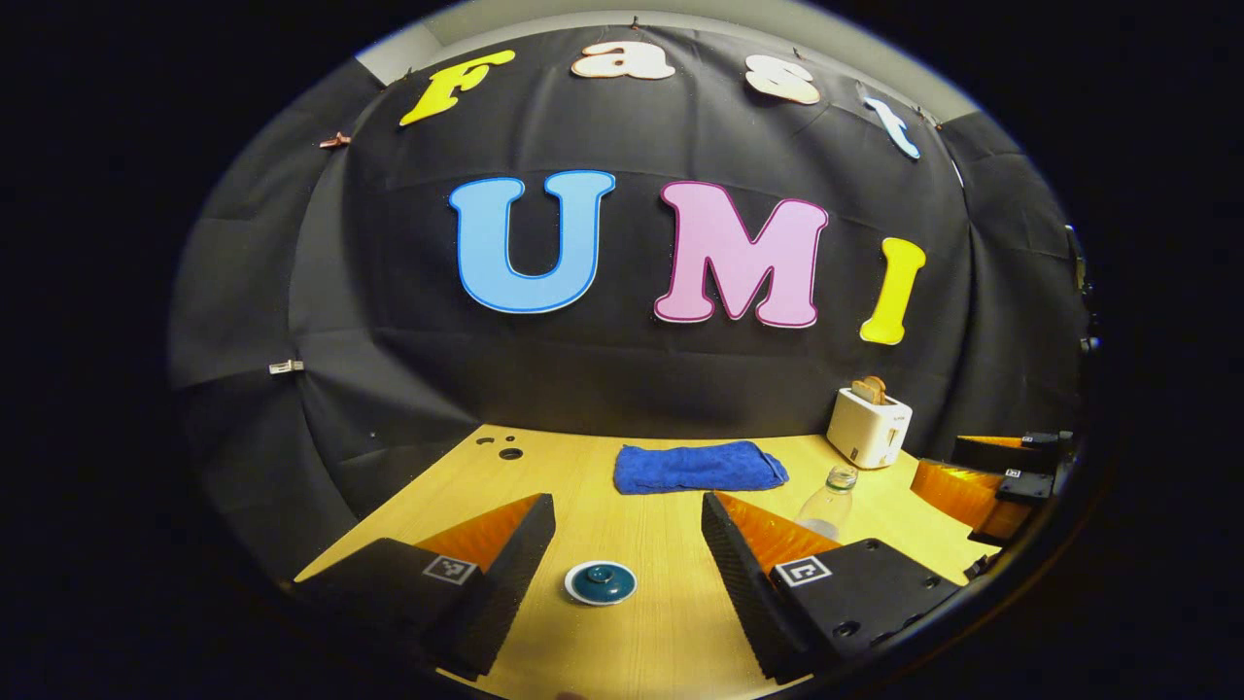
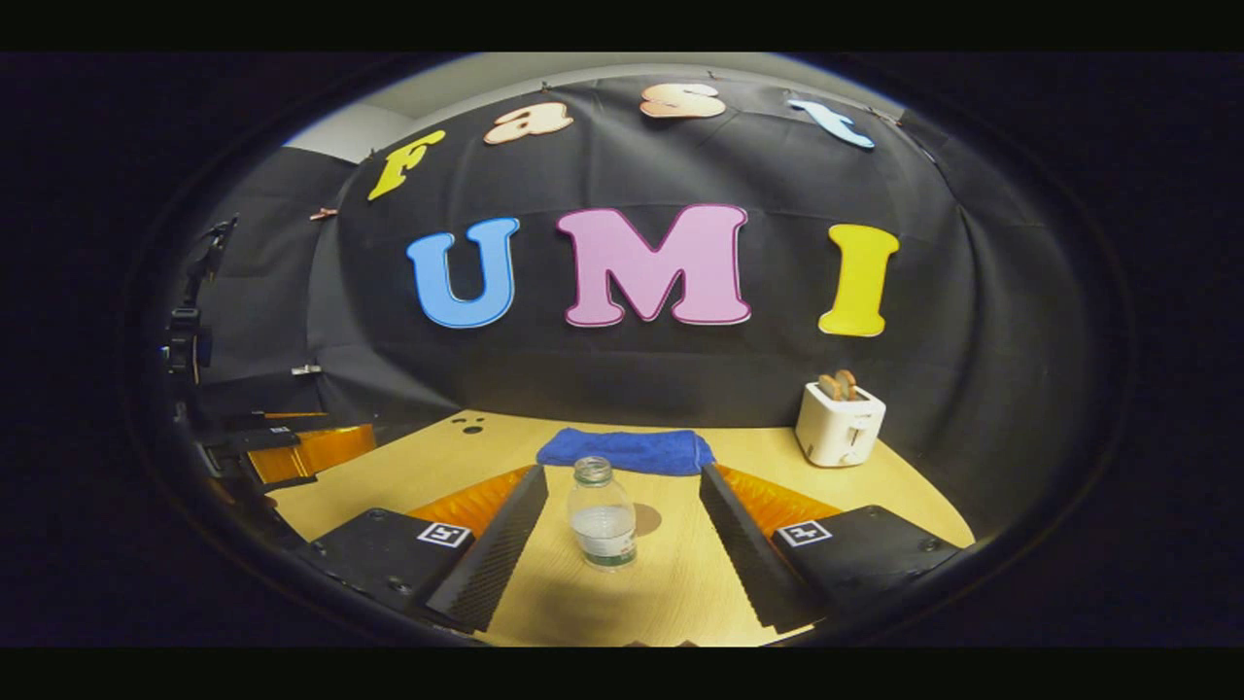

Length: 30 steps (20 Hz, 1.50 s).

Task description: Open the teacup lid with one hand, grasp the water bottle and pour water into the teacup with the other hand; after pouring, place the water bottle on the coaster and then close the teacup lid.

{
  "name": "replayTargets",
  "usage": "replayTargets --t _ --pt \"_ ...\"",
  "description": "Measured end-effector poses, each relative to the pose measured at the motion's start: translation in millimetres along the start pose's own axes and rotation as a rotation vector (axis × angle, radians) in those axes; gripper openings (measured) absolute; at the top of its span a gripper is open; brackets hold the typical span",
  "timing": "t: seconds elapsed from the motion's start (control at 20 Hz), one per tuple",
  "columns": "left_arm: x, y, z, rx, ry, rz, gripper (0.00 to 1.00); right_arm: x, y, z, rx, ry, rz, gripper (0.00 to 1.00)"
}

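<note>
Hovering: both grippers hang over the wooden table (image 1: 661, 622), nothing held in either.
Left gripper (image 1: 628, 530): fingers spread wide, empty; the teacup lid sits on the table between them, touching neither.
Teacup lid (image 1: 601, 582): dark teal with a white rim and a small knob, seen from above; the cup under it is hard to make out.
Right gripper (image 2: 622, 506): fingers wide apart, empty; the water bottle stands between them, clear of both pads.
Water bottle (image 2: 603, 513): clear plastic, upright, no cap on, a little water in the bottom half. In the left gripper view it (image 1: 828, 503) stands just past the right-hand finger.
Blue towel (image 2: 627, 451): folded, flat on the table behind the bottle, near the back wall.
Toaster (image 2: 840, 424): white, far right of the table, toast sticking out of its slots.
Other gripper: orange and black parts at the far right edge of the left gripper view, far left edge of the right gripper view.
Coaster: cannot tell where it is.
</note>
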<state>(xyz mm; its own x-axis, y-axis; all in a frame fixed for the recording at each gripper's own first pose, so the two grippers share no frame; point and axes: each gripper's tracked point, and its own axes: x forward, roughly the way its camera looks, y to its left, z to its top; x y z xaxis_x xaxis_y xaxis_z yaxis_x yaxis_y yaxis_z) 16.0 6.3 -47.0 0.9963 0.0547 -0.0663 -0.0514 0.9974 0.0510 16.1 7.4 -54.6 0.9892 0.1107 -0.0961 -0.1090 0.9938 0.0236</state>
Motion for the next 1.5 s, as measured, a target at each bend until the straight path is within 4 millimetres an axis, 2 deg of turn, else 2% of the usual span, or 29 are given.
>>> replayTargets --t 0.15,0.5,0.7,0.9,1.0,1.15,1.2,1.35,1.5 --pt "3 5 -8 0.015 0.021 0.004 0.95 1 2 -5 0.001 0.03 0.013 0.98" --pt "9 11 -16 0.018 0.041 0.004 0.95 10 21 -18 -0.009 0.059 0.065 0.98" --pt "23 13 -30 0.003 0.056 0.013 0.95 23 26 -29 -0.035 0.075 0.089 0.98" --pt "50 23 -58 -0.014 0.084 0.032 0.95 31 31 -45 -0.024 0.111 0.1 0.98" --pt "67 24 -82 -0.018 0.112 0.031 0.91 32 29 -55 -0.026 0.122 0.091 0.98" --pt "87 28 -105 0.009 0.121 0.039 0.85 33 25 -79 -0.049 0.159 0.08 0.98" --pt "93 27 -111 0.014 0.125 0.034 0.85 35 24 -86 -0.056 0.172 0.078 0.98" --pt "107 28 -132 0.018 0.136 0.026 0.73 39 23 -97 -0.058 0.184 0.078 0.98" --pt "118 31 -150 0.011 0.15 0.021 0.72 43 27 -108 -0.055 0.193 0.075 0.98"
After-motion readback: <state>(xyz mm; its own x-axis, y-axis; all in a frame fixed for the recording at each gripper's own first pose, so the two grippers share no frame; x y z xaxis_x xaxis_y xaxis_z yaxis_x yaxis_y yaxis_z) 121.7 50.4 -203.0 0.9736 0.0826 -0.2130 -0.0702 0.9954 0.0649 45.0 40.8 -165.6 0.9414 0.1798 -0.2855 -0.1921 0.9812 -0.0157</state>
